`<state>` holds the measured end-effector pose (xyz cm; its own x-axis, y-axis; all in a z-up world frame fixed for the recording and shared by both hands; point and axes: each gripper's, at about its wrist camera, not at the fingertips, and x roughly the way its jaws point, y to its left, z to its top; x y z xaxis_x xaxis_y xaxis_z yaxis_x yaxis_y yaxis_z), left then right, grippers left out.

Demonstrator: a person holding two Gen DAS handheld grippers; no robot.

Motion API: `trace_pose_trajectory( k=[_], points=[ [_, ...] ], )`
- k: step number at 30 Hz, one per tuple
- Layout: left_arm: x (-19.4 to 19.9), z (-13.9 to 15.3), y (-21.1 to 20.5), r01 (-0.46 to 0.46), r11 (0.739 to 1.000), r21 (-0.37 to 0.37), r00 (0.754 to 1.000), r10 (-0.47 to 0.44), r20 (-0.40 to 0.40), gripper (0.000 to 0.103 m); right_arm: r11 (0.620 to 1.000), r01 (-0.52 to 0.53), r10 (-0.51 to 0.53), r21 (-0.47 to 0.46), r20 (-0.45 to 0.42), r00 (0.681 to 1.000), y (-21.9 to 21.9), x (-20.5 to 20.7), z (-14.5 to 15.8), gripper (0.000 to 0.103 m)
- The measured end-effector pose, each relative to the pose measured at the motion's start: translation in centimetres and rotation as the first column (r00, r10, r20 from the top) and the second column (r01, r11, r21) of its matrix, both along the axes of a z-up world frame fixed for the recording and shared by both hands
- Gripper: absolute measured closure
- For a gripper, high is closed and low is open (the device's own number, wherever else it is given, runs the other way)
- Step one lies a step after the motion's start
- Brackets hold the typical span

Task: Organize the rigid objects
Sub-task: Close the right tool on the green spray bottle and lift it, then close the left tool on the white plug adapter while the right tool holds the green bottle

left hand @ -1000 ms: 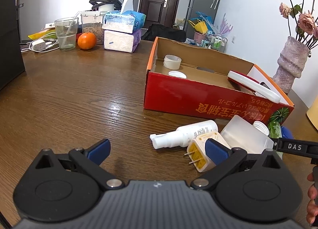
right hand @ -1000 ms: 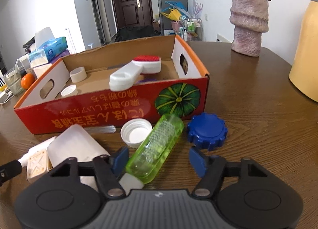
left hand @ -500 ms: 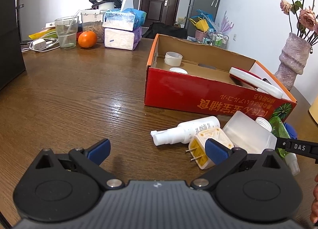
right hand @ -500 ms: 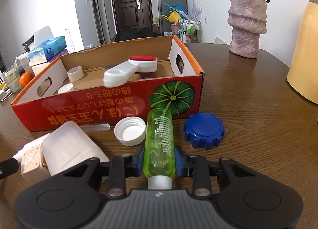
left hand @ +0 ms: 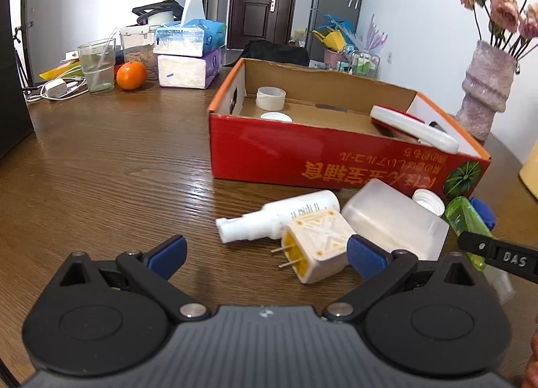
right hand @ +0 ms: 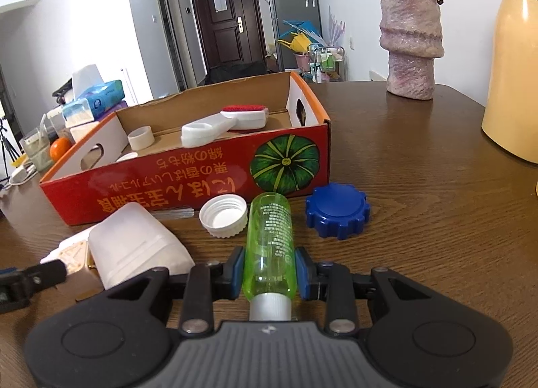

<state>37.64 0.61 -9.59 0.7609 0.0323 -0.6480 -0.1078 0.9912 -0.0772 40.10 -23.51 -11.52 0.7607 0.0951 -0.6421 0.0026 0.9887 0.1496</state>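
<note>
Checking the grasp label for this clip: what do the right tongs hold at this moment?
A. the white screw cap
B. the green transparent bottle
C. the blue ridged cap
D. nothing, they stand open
B: in the right wrist view the right tongs have both blue pads pressed on the green transparent bottle, while the blue ridged cap and white screw cap lie apart on the table.

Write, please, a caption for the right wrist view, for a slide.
Right gripper jaws closed on a translucent green plastic bottle, lying before the red cardboard box on the brown wooden table.
</note>
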Motion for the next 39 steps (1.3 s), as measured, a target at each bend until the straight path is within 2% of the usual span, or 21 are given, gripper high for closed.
trace_pose_trajectory(
  k=[15, 22, 25, 27, 29, 39],
  points=[
    [1.3, -0.7, -3.3, -0.057, 0.994, 0.091, 0.998, 0.057, -0.001, 0.000, 0.999, -0.007, 0.004, 0.048, 0.059, 0.998, -0.8, -1.2, 0.3, 0.073],
    [1.8, -1.4, -3.8, -0.078, 0.992, 0.100, 0.996, 0.082, -0.034, 0.001, 0.999, -0.015, 0.012, 0.046, 0.061, 0.998, -0.7, -1.3, 0.2, 0.073],
    [1.8, -1.4, -3.7, -0.063, 0.994, 0.089, 0.997, 0.066, -0.036, 0.008, 0.999, -0.015, 0.012, 0.050, 0.060, 0.998, -0.7, -1.3, 0.2, 0.073],
    [1.6, -1.4, -3.5, -0.050, 0.996, 0.073, 0.998, 0.052, -0.030, 0.018, 0.999, -0.015, 0.012, 0.051, 0.059, 0.998, -0.7, -1.2, 0.1, 0.073],
    [1.5, -1.4, -3.4, -0.032, 0.998, 0.050, 0.999, 0.034, -0.033, 0.034, 0.999, -0.015, 0.012, 0.051, 0.057, 0.998, -0.7, -1.2, 0.0, 0.073],
    [0.4, -1.4, -1.5, -0.001, 0.999, 0.033, 0.999, 0.002, -0.034, 0.035, 0.998, -0.014, 0.011, 0.055, 0.054, 0.998, -0.8, -1.2, -0.1, 0.073]
  ],
)
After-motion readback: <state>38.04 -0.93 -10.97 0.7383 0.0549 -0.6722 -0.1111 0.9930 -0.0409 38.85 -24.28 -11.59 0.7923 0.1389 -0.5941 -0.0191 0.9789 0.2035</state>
